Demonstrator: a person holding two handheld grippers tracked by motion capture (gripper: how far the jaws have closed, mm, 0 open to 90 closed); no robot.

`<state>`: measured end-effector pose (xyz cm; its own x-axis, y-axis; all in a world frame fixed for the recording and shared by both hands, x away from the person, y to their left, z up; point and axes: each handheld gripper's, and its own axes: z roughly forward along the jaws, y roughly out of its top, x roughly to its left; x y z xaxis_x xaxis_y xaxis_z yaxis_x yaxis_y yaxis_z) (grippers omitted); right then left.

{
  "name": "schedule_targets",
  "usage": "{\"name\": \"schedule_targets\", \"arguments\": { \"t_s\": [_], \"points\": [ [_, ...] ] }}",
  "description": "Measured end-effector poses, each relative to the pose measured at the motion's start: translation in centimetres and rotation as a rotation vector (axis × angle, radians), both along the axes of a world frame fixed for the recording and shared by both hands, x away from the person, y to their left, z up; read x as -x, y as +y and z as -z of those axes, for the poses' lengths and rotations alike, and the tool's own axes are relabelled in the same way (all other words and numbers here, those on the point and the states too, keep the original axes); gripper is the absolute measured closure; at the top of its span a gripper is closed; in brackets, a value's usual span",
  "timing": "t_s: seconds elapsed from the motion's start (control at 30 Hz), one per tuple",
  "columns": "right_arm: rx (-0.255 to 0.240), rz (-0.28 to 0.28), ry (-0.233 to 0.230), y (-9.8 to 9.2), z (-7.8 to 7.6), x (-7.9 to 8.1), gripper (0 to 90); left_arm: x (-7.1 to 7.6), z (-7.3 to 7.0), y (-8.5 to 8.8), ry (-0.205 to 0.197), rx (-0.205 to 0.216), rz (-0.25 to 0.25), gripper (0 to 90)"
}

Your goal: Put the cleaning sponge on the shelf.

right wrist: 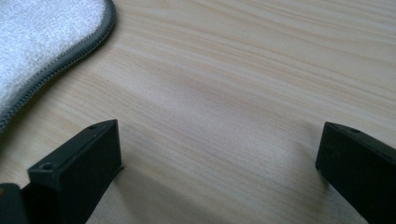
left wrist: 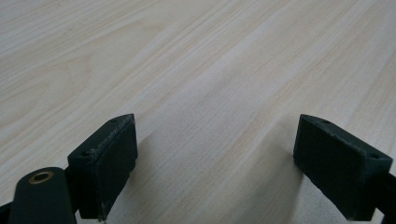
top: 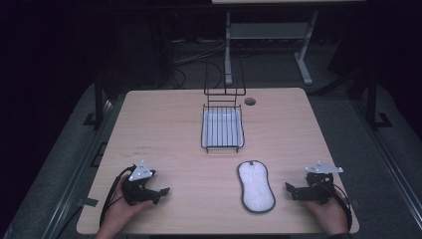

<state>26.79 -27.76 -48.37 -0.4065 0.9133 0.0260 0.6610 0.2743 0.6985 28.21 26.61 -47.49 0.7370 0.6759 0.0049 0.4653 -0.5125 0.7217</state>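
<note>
A white fuzzy pad with a grey edge [top: 256, 186] lies flat on the wooden table [top: 174, 129], near the front and right of centre. Its edge also shows at the top left of the right gripper view, pad [right wrist: 42, 32]. My right gripper [top: 291, 190] rests on the table to the pad's right, open, nothing between its jaws [right wrist: 217, 168]. My left gripper [top: 161, 193] rests near the front left, open over bare wood [left wrist: 215, 168]. A black wire rack with a white tray under it [top: 222, 128] stands at the middle back.
A cable hole [top: 250, 101] sits in the table near the back edge, right of the rack. Behind the table a white desk frame [top: 268, 35] and cables stand on the dark floor. Bare wood lies between the grippers and the rack.
</note>
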Motion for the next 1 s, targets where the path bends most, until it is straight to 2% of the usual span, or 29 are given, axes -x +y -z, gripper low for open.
{"name": "schedule_targets", "arguments": {
  "t_s": [0.47, 0.5, 0.57, 0.6, 0.63, 0.7, 0.73, 0.77, 0.8, 0.97, 1.0],
  "points": [
    [0.001, -0.005, 0.0, 0.0, 0.0, 0.0, 0.1, 0.0, 0.0, 0.0, -0.001, 0.0, 0.0, 12.9],
    [0.002, -0.006, 0.002, 0.0, -0.1, 0.0, 2.1, 0.0, 0.0, 0.0, -0.001, 0.0, 0.0, 12.9],
    [0.002, -0.016, 0.007, 0.0, -0.4, 0.2, 14.3, 0.0, 0.0, 0.0, -0.001, 0.0, -0.001, 12.9],
    [0.01, -0.025, 0.03, 0.2, -0.9, 0.3, 21.1, 0.0, 0.0, 0.0, -0.001, -0.001, -0.001, 12.9],
    [0.01, -0.025, 0.03, 0.2, -0.9, 0.3, 21.1, 0.0, 0.0, 0.0, -0.001, -0.001, -0.001, 12.9],
    [0.018, -0.031, 0.033, 0.4, -1.2, 0.4, 31.2, -0.1, 0.0, 0.0, -0.002, 0.001, -0.002, 12.9],
    [0.013, -0.038, 0.039, 0.4, -1.3, 0.5, 36.2, -0.1, 0.0, 0.0, 0.0, 0.001, -0.003, 12.9],
    [-0.005, -0.049, 0.049, 0.4, -1.6, 0.6, 48.1, -0.1, 0.0, 0.0, -0.002, 0.003, -0.004, 12.9],
    [-0.005, -0.049, 0.049, 0.4, -1.6, 0.6, 48.1, -0.1, 0.0, 0.0, -0.001, 0.001, -0.003, 12.9],
    [-0.055, -0.107, 0.068, 0.9, -2.5, 0.6, 86.9, -0.1, 0.0, 0.0, -0.001, 0.001, -0.003, 12.9],
    [-0.06, -0.126, 0.065, 1.1, -2.7, 0.7, 89.6, -0.1, 0.0, 0.0, -0.003, 0.002, -0.004, 12.9]
  ]
}}
